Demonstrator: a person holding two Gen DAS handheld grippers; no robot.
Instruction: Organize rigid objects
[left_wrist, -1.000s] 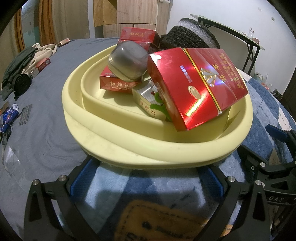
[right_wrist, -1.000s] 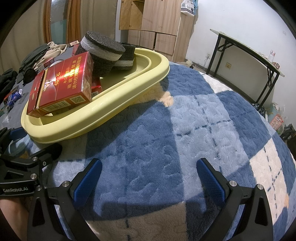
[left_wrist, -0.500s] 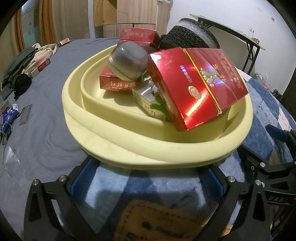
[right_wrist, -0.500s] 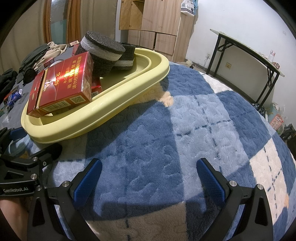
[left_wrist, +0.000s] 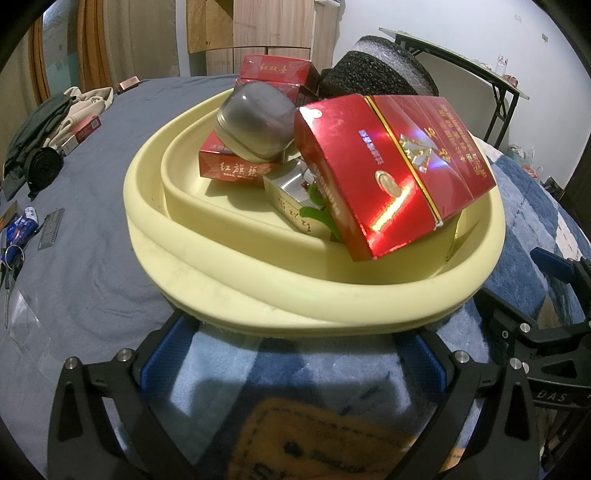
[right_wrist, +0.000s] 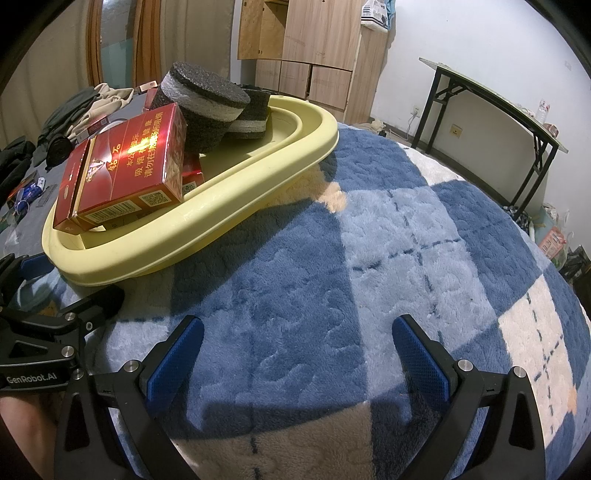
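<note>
The bed's blue checked blanket carries a yellow tub, which sits dead ahead of the left gripper, jaws spread wide and empty just short of its near rim. The right gripper, equally agape, faces bare blanket (tub off to its left). The big red carton tilts over that near rim, its long axis slanting up and away; the left hand is nearer.
</note>
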